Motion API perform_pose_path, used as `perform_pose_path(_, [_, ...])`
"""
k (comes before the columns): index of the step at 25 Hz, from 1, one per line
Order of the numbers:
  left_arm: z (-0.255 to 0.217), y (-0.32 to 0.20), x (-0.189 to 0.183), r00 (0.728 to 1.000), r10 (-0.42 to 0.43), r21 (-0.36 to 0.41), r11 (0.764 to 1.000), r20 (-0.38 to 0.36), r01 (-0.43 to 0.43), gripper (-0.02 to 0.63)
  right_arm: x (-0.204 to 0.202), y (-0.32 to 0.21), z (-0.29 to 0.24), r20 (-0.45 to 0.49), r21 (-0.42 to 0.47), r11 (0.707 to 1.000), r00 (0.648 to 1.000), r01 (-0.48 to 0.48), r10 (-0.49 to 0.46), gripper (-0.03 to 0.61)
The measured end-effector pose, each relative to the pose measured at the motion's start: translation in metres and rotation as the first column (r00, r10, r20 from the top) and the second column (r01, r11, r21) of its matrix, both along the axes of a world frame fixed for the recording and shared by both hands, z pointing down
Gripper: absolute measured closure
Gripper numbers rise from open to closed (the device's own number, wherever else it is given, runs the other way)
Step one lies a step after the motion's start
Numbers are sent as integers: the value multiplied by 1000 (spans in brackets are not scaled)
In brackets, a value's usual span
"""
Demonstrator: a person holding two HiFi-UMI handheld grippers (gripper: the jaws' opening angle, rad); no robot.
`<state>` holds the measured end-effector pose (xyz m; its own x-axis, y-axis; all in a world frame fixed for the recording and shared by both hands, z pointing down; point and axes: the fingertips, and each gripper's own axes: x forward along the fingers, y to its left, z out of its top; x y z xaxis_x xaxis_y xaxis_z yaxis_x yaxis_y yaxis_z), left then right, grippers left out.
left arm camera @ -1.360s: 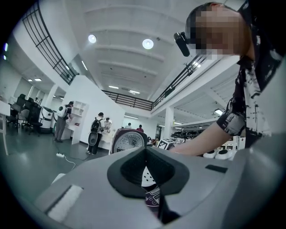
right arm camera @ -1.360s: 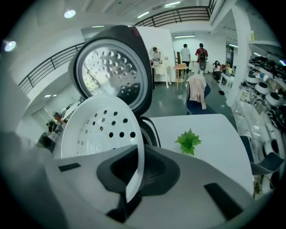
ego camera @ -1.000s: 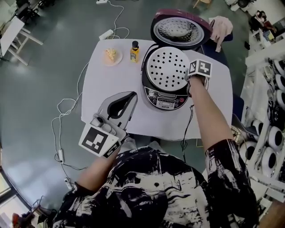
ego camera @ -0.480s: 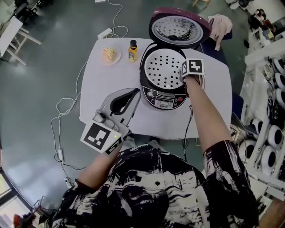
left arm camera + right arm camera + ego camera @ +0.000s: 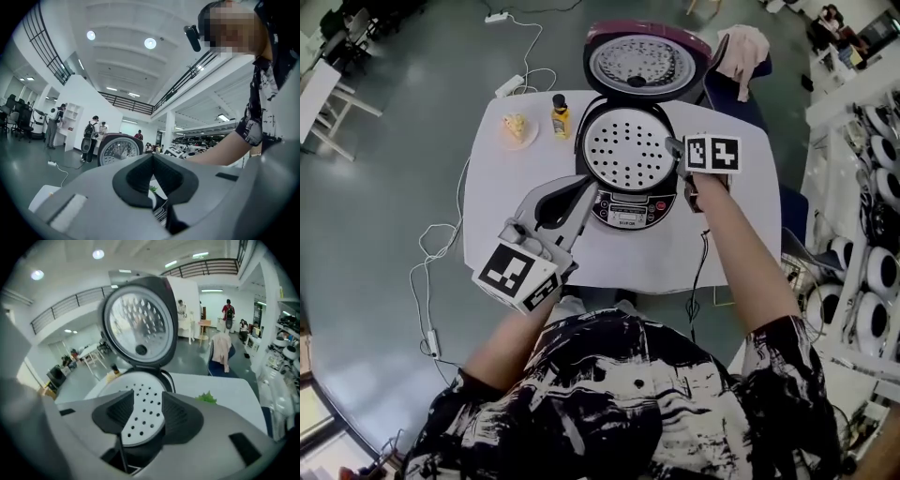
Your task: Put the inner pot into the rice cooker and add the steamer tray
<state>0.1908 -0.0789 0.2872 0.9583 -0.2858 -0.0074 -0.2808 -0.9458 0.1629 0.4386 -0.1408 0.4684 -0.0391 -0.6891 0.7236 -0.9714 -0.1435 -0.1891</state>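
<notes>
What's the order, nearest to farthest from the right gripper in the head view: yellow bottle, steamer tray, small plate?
From the right gripper:
1. steamer tray, in the cooker, just left of it.
2. yellow bottle, left of the cooker.
3. small plate, farthest left, beside the bottle.

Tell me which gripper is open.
The right gripper, at the rice cooker: its jaws have just been opening, with nothing between them. The left gripper has its jaws touching at the tips.

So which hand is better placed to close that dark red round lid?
Probably the right. The right gripper, jaws just opening with nothing between them, hangs beside the white perforated steamer tray, nearest the lid; the left gripper, shut, sits farther back.
</notes>
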Motion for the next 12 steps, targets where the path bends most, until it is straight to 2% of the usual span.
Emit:
perform_pose_path(1, [-2, -1, 5, 1000, 2, 5, 1000, 0, -2, 609, -10, 1, -24, 23, 103, 994, 999, 26, -29, 400])
perform_pose_path(2, [-4, -3, 11, 1000, 5, 11, 1000, -2, -5, 609, -21, 5, -53, 34, 216, 975, 997, 57, -65, 407])
perform_pose_path(4, [-10, -5, 22, 1000, 9, 20, 1000, -8, -9, 609, -45, 21, -112, 7, 429, 895, 990, 122, -138, 424])
perform_pose_path(6, [-15, -5, 32, 1000, 13, 9, 1000, -18, -13, 609, -66, 49, -162, -58, 577, 798, 983, 176, -174, 445])
perform_pose_path(8, [-18, -3, 41, 999, 18, -9, 1000, -26, -19, 609, -80, 79, -197, -112, 669, 716, 979, 200, -169, 486])
perform_pose_path(9, [-18, 0, 46, 999, 23, -15, 1000, -26, -24, 609, -85, 93, -208, -128, 699, 686, 979, 203, -159, 511])
perform_pose_path(10, [-17, 4, 51, 999, 31, -19, 999, -24, -31, 609, -89, 106, -216, -141, 720, 663, 979, 205, -150, 528])
perform_pose_path(12, [-17, 15, 60, 999, 50, -22, 999, -20, -50, 609, -97, 126, -222, -161, 740, 636, 976, 218, -146, 549])
